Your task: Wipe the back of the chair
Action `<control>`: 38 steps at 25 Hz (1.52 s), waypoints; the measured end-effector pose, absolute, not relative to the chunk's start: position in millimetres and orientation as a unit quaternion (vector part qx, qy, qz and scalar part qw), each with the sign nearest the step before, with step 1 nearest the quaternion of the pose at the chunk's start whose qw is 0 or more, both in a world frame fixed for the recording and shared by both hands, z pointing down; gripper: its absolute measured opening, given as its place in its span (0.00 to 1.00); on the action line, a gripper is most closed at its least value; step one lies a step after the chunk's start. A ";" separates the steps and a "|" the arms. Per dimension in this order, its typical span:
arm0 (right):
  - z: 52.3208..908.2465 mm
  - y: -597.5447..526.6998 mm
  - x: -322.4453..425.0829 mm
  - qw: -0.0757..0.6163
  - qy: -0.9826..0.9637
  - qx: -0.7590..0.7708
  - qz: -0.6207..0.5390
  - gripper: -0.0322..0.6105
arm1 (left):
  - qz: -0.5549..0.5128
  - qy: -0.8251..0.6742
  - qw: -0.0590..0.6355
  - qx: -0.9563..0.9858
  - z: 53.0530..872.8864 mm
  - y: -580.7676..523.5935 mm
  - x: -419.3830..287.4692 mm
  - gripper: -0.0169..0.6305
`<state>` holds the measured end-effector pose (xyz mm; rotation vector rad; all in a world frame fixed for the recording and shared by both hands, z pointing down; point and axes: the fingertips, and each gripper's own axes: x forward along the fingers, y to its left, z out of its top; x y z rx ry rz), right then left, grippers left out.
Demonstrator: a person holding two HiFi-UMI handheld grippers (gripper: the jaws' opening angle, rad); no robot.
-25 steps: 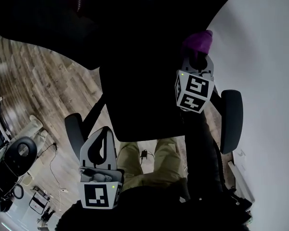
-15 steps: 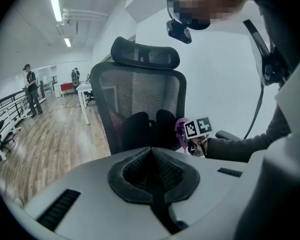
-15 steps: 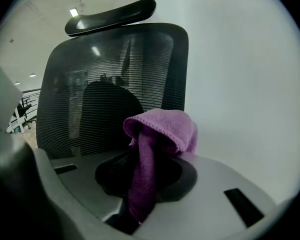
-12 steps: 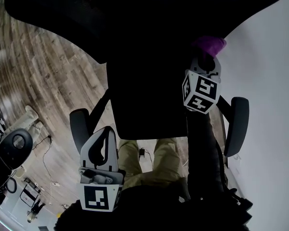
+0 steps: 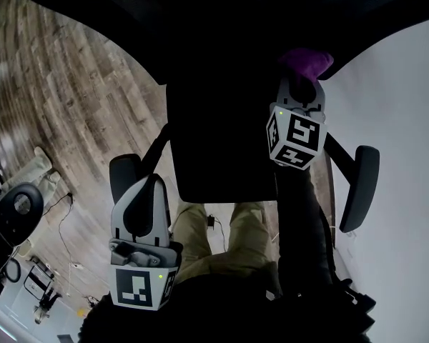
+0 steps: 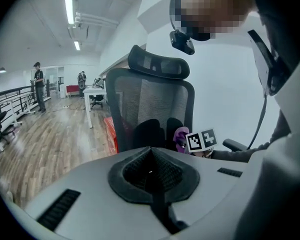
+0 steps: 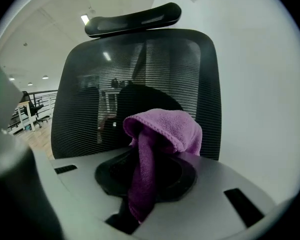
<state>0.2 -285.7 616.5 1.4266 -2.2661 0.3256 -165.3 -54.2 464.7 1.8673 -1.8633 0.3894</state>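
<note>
Right claw (image 7: 146, 170) pinches purple cloth (image 7: 165, 126), seen clearly in its view; left claw (image 6: 151, 159) closed.

Two grippers (image 6: 150, 159) (image 7: 152, 171), one purple cloth (image 7: 166, 126), one mesh chair (image 7: 85, 89).

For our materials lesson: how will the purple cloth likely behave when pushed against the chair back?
Probably floppy: the cloth droops in folds over the right gripper. Its fuzzy weave suggests it is light and not slippery. It should likely flatten against the mesh back.

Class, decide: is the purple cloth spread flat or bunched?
Bunched: the purple cloth hangs crumpled from the right gripper, draped over its jaws.
</note>
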 end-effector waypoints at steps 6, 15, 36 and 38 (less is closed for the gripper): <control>617.1 -272.5 -32.8 0.213 -0.833 0.498 0.113 0.16 | 0.148 -0.685 0.245 0.670 474.3 -47.8 -191.0 0.03; 618.9 -246.4 -71.1 0.212 -0.847 0.475 0.110 0.16 | 0.127 -0.685 0.230 0.679 475.7 -52.4 -202.9 0.03; 639.2 -185.7 -175.0 0.225 -0.881 0.401 0.109 0.16 | 0.116 -0.694 0.248 0.666 511.6 -78.6 -251.8 0.03; 641.6 -179.1 -185.9 0.226 -0.885 0.392 0.110 0.16 | 0.112 -0.697 0.249 0.663 512.0 -76.6 -257.7 0.03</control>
